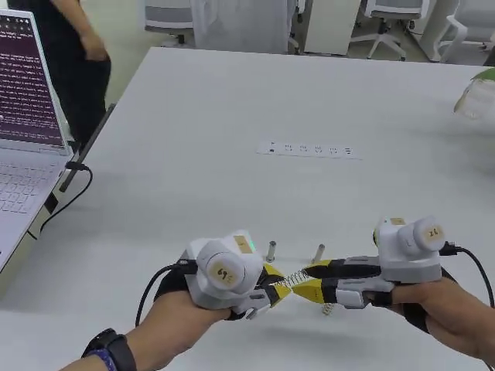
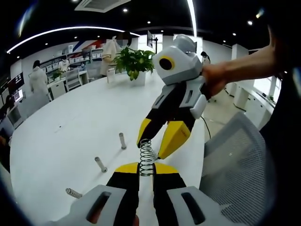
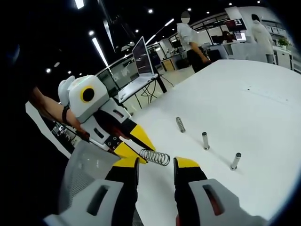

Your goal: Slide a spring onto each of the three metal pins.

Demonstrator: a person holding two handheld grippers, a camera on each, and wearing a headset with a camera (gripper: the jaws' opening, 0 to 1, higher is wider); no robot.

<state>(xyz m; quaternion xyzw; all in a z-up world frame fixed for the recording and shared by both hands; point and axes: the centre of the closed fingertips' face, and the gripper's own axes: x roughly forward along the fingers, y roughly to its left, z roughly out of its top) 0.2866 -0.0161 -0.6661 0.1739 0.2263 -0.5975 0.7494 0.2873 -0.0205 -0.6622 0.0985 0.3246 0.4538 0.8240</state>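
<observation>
A small metal spring [image 1: 295, 278] hangs in the air between the two grippers, above the white table [image 1: 232, 116]. My left gripper [image 1: 278, 287] is shut on one end of the spring [image 2: 147, 157]. My right gripper [image 1: 307, 280] faces it with its jaws open on either side of the spring's other end [image 3: 156, 157], apart from it. Two short metal pins [image 1: 271, 250] [image 1: 318, 253] stand upright on the table just behind the grippers. A second spring [image 1: 327, 309] lies on the table under the right gripper.
An open laptop [image 1: 23, 100] sits at the left table edge with a black cable [image 1: 73, 185] trailing from it. A power strip [image 1: 309, 149] lies mid-table. A person [image 1: 77, 54] stands at the back left, and a plant [image 1: 476, 93] is at the far right.
</observation>
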